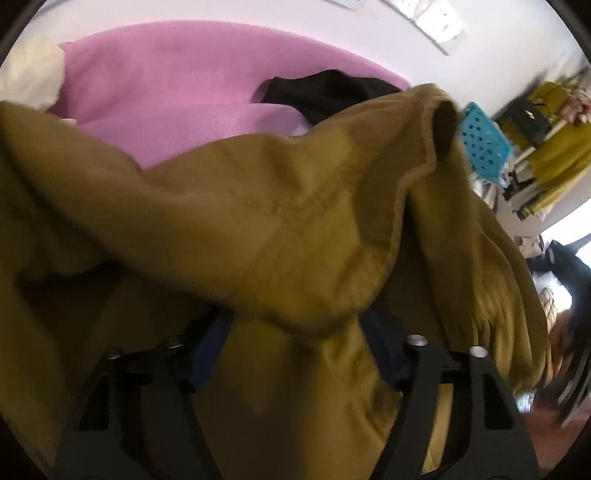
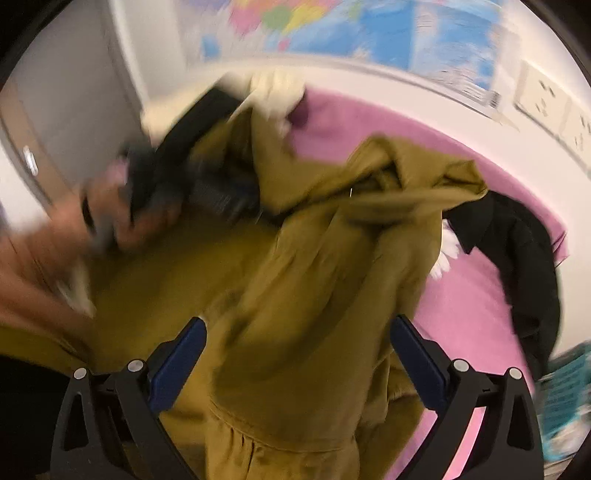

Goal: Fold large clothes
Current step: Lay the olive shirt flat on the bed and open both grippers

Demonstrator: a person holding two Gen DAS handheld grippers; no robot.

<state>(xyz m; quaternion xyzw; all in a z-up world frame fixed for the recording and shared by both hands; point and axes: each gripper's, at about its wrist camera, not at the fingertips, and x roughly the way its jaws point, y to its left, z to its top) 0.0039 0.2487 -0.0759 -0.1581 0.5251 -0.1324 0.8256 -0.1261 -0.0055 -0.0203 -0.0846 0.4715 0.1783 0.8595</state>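
A large olive-brown garment [image 1: 277,221] lies crumpled on a pink-covered surface [image 1: 166,74]. In the left wrist view it drapes over my left gripper [image 1: 295,347]. The blue-padded fingers [image 1: 207,350] stand apart with a thick fold between them, and their tips are hidden. In the right wrist view my right gripper [image 2: 295,354] is wide open just above the same garment [image 2: 314,258], its pads clear of the cloth. My left gripper [image 2: 166,177] shows there blurred at the upper left, held by a hand [image 2: 110,221] at the garment's far end.
A black garment [image 2: 517,258] lies on the pink surface [image 2: 461,295] to the right, and a white cloth [image 2: 273,88] lies at the far edge. A blue perforated basket [image 1: 484,144] and a rack of clothes [image 1: 554,147] stand beyond the right side. A map [image 2: 369,29] hangs on the wall.
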